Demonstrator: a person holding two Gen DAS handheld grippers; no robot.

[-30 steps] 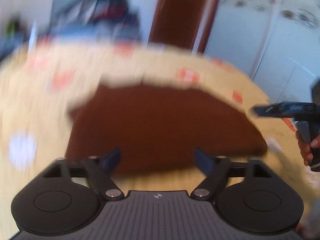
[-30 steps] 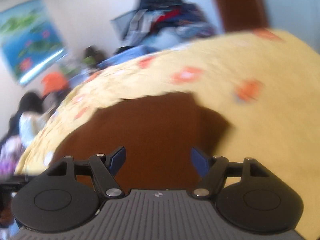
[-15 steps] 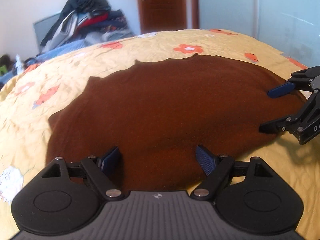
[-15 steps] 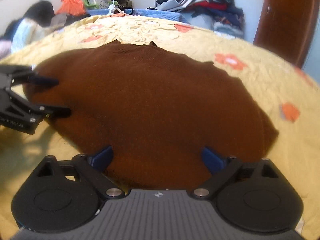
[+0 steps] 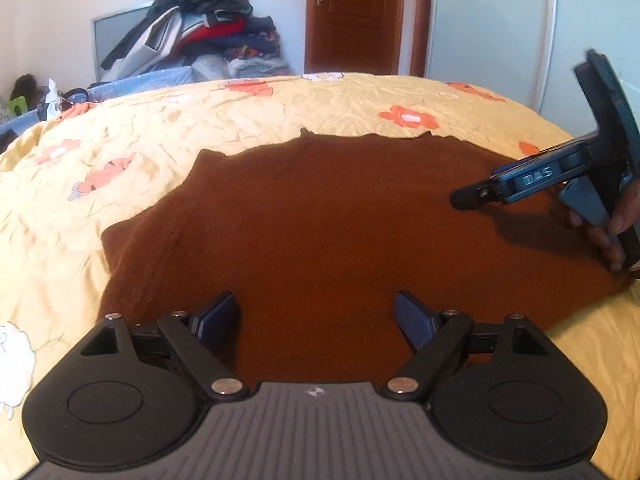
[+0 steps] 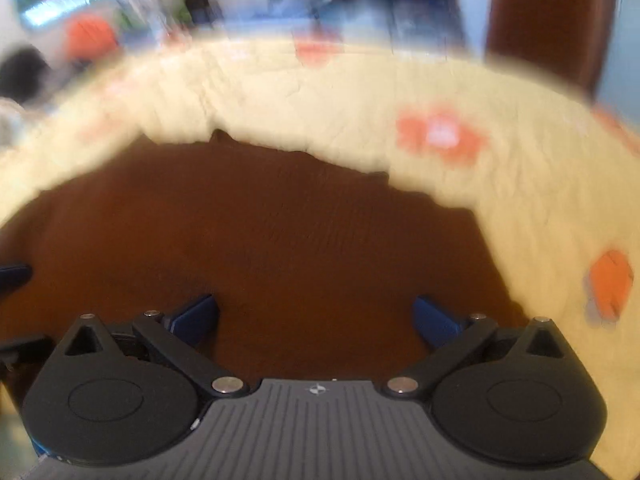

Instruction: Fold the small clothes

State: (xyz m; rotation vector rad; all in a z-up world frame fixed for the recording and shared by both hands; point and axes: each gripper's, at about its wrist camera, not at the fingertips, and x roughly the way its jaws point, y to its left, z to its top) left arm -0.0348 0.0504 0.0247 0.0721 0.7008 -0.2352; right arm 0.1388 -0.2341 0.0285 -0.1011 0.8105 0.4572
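A brown knit garment (image 5: pixel 320 224) lies spread flat on a yellow bedspread with orange flowers (image 5: pixel 280 108). My left gripper (image 5: pixel 316 320) is open and empty, low over the garment's near edge. My right gripper (image 6: pixel 314 318) is open and empty over the same garment (image 6: pixel 280 232); its view is blurred. The right gripper also shows in the left wrist view (image 5: pixel 560 180), hand-held above the garment's right side. A left fingertip (image 6: pixel 14 274) shows at the right view's left edge.
A pile of clothes (image 5: pixel 200 32) is stacked against the far wall beyond the bed. A brown door (image 5: pixel 352 16) and a white wardrobe (image 5: pixel 500 28) stand behind. A white patch (image 5: pixel 14 364) marks the bedspread at near left.
Both grippers stay open. The right gripper has turned and shifted over the garment's right side, and its view has gone blurred. The left view has pulled back slightly.
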